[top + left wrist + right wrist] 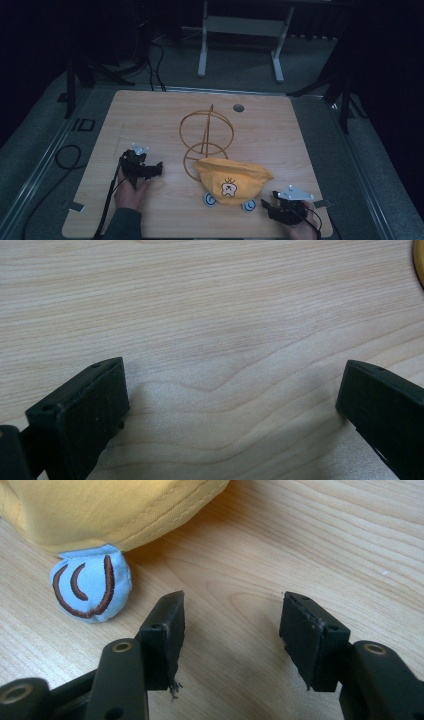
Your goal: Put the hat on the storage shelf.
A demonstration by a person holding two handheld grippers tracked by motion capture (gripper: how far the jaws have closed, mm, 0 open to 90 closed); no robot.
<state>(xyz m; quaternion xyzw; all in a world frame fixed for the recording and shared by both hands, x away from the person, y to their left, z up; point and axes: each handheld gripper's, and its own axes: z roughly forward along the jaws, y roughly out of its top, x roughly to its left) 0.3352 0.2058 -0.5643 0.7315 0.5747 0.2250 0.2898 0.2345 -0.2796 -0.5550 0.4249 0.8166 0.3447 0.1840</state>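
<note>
Yellow cloth catches the eye first: a small hat with a little face sewn on it lies flat on the wooden table, near the bottom middle of the high view. Two round blue ears poke out from its near edge. Just behind it, touching its back edge, stands a thin wire stand made of hoops. The right gripper sits low at the bottom right, close to the hat, with its jaws wide apart and nothing between them; in its own view one blue ear lies just ahead at the upper left. The left gripper rests at the lower left, jaws also apart over bare wood. I think the reach for the hat is just starting. Next, the right gripper should slide in and pinch the hat's rim.
</note>
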